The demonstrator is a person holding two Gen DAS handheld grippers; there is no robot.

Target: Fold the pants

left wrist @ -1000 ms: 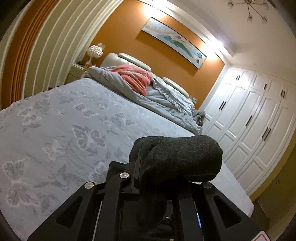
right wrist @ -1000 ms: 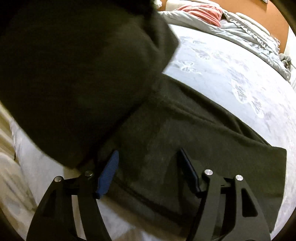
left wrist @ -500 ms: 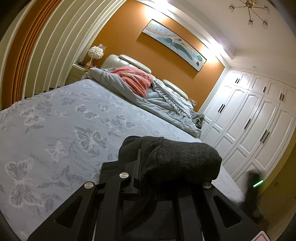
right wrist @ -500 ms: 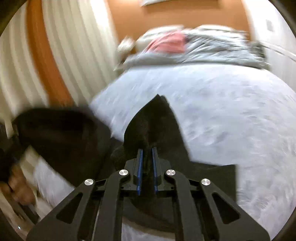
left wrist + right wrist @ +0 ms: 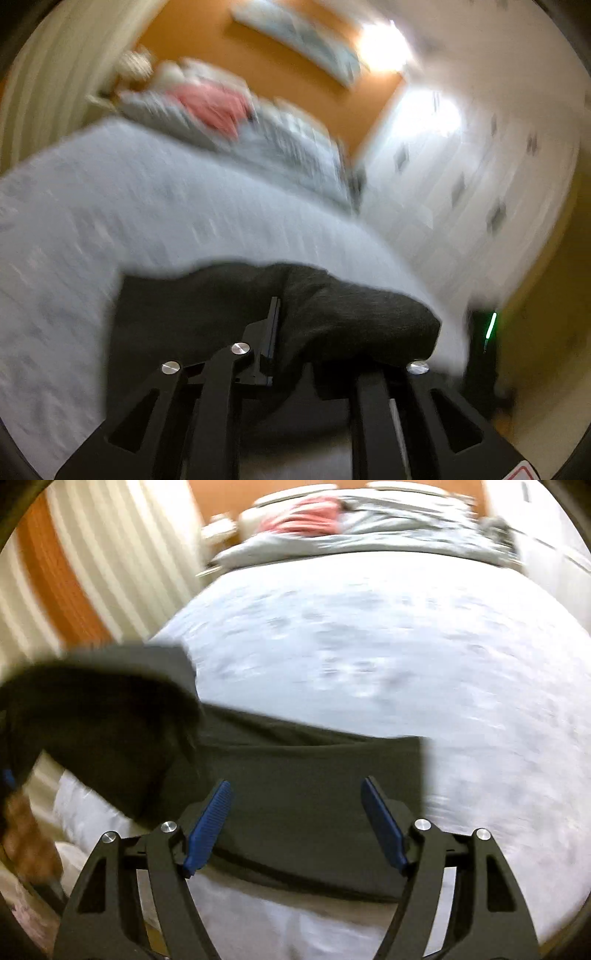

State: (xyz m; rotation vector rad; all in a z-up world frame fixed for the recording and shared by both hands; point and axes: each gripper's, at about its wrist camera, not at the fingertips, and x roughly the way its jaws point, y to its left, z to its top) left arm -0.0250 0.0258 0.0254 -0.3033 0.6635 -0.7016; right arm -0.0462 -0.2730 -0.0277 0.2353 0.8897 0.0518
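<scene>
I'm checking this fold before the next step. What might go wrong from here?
1. The right gripper has just been opening, its jaws now wide with nothing between them, so the folded dark grey pants lie unrestrained there.
2. The left gripper, jaws just easing apart, has a bunched fold draped over it; pulling away may drag the layers askew.
3. The pants lie near the edge of the pale grey bedspread and might slide off.

Bed [image 5: 369, 646] carries dark pants [image 5: 314, 775], rumpled quilt [image 5: 388, 531].
</scene>
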